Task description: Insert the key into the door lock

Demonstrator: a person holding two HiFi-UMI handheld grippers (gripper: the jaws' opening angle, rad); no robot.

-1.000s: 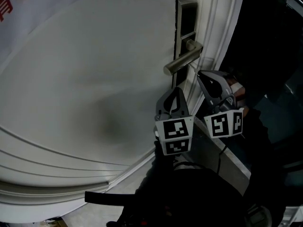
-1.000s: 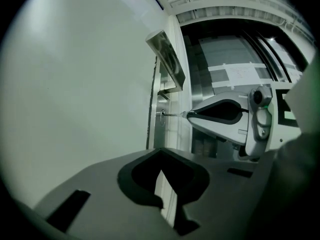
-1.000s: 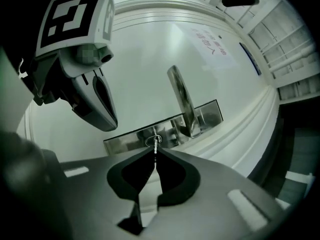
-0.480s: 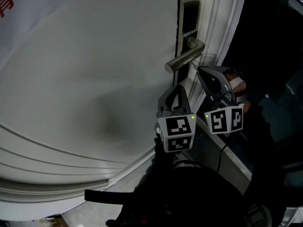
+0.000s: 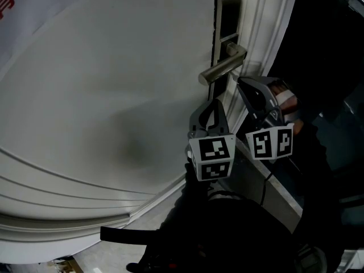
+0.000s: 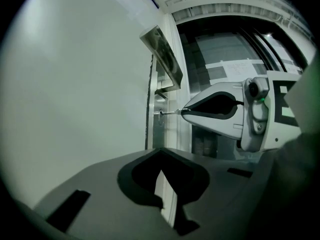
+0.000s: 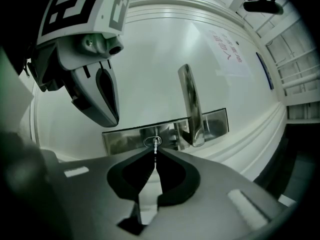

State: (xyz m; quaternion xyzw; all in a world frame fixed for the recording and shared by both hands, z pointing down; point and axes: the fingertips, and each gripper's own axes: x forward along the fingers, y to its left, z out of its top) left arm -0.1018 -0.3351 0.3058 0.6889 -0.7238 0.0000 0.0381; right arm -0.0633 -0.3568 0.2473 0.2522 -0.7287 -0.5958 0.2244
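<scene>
At the door lock, key tip, pinched in right hand-held gripper

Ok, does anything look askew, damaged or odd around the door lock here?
Nothing stands out. The right tongs grip the key, which points straight at the keyhole in the lock plate. The handle sits intact beside it. The left tongs are shut and empty.

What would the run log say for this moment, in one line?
right gripper: shut on key | key: tip at keyhole | left gripper: shut, empty
</scene>
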